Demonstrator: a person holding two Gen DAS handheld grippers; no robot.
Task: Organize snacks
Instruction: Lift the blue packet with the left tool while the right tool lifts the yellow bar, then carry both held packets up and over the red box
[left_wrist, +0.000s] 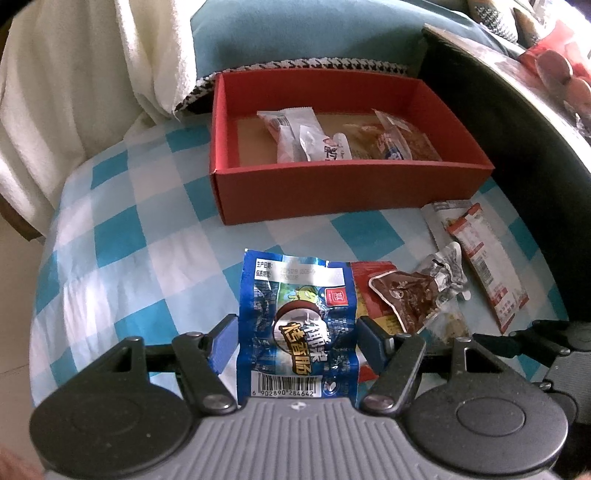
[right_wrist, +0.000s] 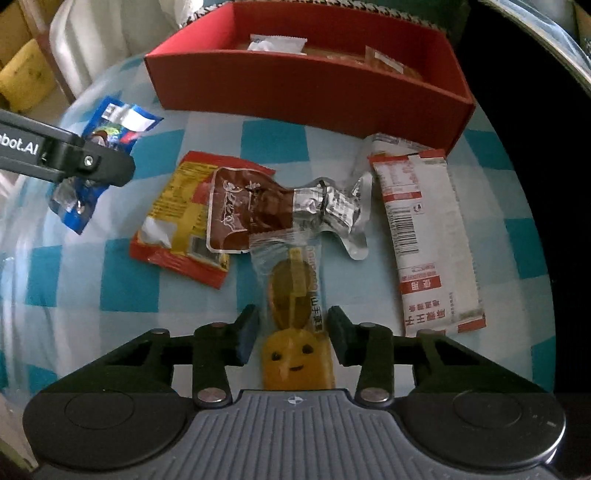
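On the blue sausage packet (left_wrist: 297, 325), large Chinese characters that look like 烤香肠 are printed, and beneath them a barcode numbered 6 902890 284642; its printed date line is too blurred to be read. The letters "bot.AI" are seen in white on the left gripper's black side (right_wrist: 22, 149). Red Chinese characters and a barcode are carried by the long white packet (right_wrist: 424, 236), but cannot be made out.
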